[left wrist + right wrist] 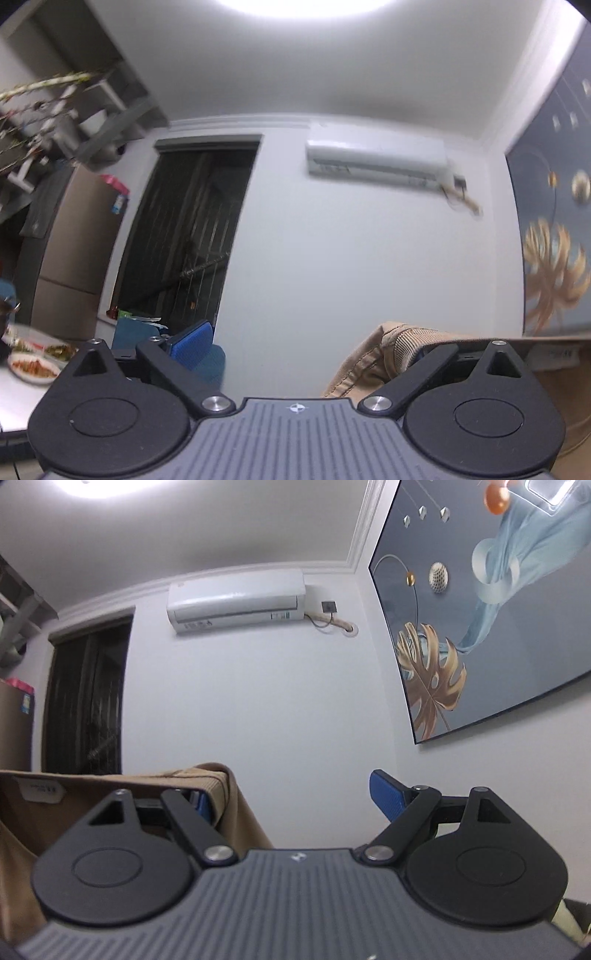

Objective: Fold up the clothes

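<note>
A tan garment with a ribbed collar hangs between my two grippers, lifted up toward the wall. In the left wrist view my left gripper (306,343) is open; the garment (373,365) is draped over its right finger, while the blue-padded left finger (192,341) is bare. In the right wrist view my right gripper (295,794) is open; the garment (229,797) is draped over its left finger, and the blue-padded right finger (388,794) is bare. A white label (42,788) shows inside the collar.
Both cameras tilt up at a white wall with an air conditioner (236,600) and a dark doorway (188,236). A large painting (480,620) hangs on the right. A table with plates of food (33,365) and a blue chair (207,362) sit at the left.
</note>
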The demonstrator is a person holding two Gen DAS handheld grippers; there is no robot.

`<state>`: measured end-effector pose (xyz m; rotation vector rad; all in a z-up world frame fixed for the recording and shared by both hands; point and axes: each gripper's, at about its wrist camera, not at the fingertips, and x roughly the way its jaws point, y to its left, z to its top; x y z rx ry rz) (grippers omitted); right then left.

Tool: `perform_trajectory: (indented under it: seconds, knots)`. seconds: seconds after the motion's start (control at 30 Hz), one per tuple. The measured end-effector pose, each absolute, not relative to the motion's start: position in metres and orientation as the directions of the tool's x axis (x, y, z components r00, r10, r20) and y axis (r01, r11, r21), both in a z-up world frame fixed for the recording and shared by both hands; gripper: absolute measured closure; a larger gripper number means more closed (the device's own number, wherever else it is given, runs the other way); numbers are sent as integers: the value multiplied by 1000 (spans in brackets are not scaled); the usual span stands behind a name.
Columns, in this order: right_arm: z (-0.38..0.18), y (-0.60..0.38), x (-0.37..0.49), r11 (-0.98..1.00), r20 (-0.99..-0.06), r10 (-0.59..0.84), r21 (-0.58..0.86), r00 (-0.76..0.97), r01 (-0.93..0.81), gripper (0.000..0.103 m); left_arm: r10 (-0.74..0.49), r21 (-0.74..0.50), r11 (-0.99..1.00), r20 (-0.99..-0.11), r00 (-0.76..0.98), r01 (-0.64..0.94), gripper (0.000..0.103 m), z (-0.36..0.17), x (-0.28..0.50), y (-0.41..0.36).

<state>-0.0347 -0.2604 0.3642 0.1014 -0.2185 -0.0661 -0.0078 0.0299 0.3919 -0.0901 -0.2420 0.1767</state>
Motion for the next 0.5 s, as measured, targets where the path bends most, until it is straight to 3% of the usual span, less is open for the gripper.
perform_trajectory:
  seconds: [0.2,0.33,0.5]
  knots:
    - [277,-260,104,996,-45,-62,64,997,65,19,157,-66,986,76,985,-153,2,300,142,45]
    - [205,-236,223,997,-204,-76,-8,976,76,20,214,-26,976,-21,977,-214,2,226,271,65]
    - [99,-209,372,996,-309,-85,-22,947,82,20,262,-23,962,-192,946,-271,2,93,432,91]
